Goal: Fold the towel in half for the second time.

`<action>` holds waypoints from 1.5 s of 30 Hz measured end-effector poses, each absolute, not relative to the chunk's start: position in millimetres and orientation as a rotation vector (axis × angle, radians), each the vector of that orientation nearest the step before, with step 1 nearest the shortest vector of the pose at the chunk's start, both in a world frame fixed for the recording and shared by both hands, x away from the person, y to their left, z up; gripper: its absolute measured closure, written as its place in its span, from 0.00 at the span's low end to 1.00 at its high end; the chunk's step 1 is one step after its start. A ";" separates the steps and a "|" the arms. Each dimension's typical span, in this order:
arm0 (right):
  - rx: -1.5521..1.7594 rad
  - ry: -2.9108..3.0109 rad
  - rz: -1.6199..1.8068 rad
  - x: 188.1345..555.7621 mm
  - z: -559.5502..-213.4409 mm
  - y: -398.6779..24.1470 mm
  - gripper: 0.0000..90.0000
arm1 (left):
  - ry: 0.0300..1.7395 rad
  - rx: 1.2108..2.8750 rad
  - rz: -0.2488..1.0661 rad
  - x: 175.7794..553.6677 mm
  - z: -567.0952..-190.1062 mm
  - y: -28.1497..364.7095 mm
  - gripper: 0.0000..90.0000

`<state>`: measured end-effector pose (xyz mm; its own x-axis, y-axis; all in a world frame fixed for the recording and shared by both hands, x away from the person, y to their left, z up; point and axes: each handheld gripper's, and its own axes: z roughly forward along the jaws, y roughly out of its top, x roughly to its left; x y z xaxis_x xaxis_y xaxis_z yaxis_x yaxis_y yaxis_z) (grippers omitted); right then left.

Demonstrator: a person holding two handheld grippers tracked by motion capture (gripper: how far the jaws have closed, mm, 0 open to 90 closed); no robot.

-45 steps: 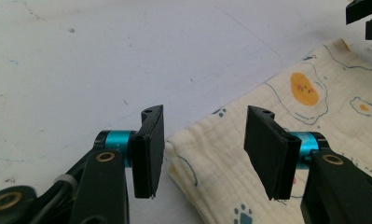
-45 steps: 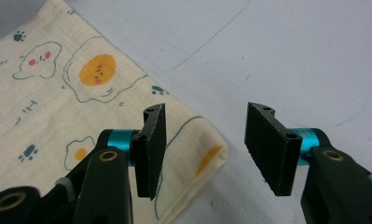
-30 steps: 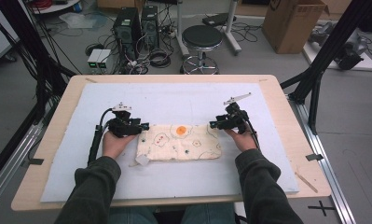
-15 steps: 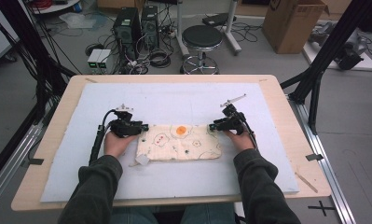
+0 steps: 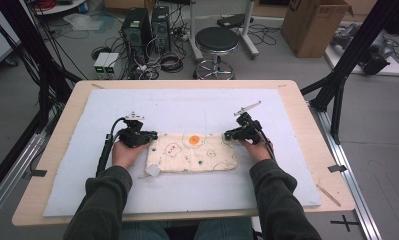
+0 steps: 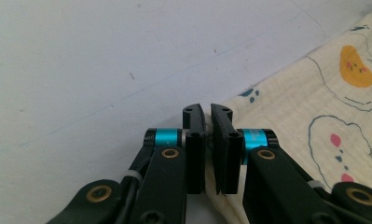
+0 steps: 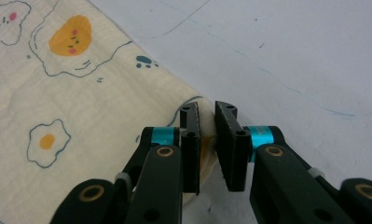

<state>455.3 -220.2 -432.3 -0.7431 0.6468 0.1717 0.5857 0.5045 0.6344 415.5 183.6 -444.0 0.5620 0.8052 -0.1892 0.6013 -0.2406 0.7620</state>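
**A:** We see the folded cream cloth (image 5: 192, 153) printed with fried eggs lying flat on the pale blue mat (image 5: 187, 110), a little below the middle of the high view. Where do we place the grippers against it?

**B:** The left gripper (image 5: 148, 136) sits at the cloth's upper left corner, and the right gripper (image 5: 230, 134) at its upper right corner. Each hand lies just outside a short edge of the cloth, the left hand (image 5: 125, 152) at center left, the right hand (image 5: 256, 149) at center right.

**A:** In the left gripper view, the left gripper (image 6: 207, 119) has its jaws nearly together, having just been closing, and the cloth (image 6: 314, 116) fills the right half of that frame. Its corner runs in under the jaws and a strip of cream fabric shows in the narrow slit between them.

**B:** So we call it clenched on the cloth corner. In the right gripper view the right gripper (image 7: 208, 116) has also just been closing, and a bunched fold of the cloth (image 7: 81, 93) is pinched between its pads, with the rest spread over the left half of the frame.

**A:** Both grasp the cloth, then, one at each far corner, and the cloth lies on the mat between them. The mat rests on the wooden table (image 5: 307, 130).
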 end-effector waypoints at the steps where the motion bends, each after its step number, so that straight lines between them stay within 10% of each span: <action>1: 1.085 2.648 1.065 455.2 -432.0 -220.4 0.91 | 1.135 1.943 0.306 415.2 -443.7 183.5 0.94; 45: 1.107 2.526 1.344 435.2 -412.0 -234.4 0.93 | 1.049 1.822 0.350 386.6 -422.1 195.1 0.94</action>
<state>435.2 -234.4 -412.0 -0.7373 0.6255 0.2553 0.5611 0.3565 0.7471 386.6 195.1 -422.1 0.5878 0.7834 -0.2019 0.5054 -0.1607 0.8478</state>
